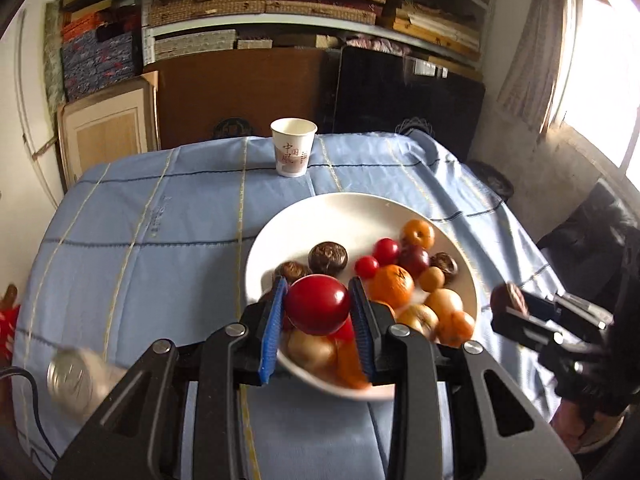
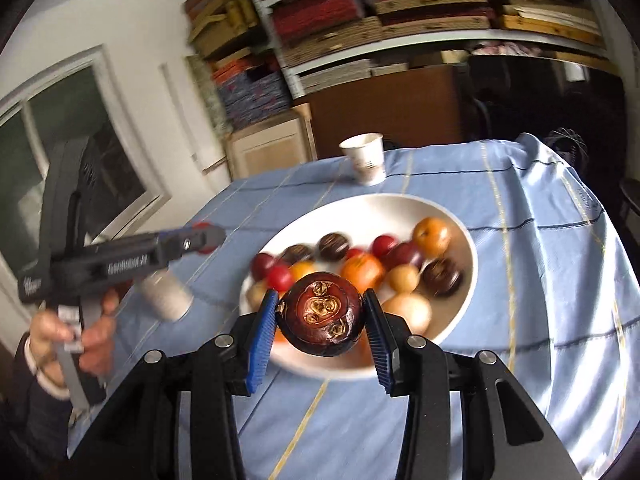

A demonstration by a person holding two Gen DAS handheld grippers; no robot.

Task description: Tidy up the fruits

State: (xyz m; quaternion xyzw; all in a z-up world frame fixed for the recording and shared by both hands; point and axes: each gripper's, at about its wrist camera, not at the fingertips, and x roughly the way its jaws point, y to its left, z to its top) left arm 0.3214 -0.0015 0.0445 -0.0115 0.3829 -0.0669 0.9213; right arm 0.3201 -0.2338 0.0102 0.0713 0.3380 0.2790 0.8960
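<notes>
We note the left gripper [image 1: 318, 312] with its blue-padded jaws clamped on a glossy round red fruit [image 1: 317, 304], held above the near rim of the wide white bowl [image 1: 280, 232]. The right gripper [image 2: 322, 316] has its jaws clamped on a dark brown round fruit [image 2: 322, 314] with tan scars, above the same bowl. Red, orange, tan and brown fruits lie heaped inside. Beyond, a white paper cup [image 1: 293, 146] stands upright on the blue-clothed table [image 1: 160, 220].
</notes>
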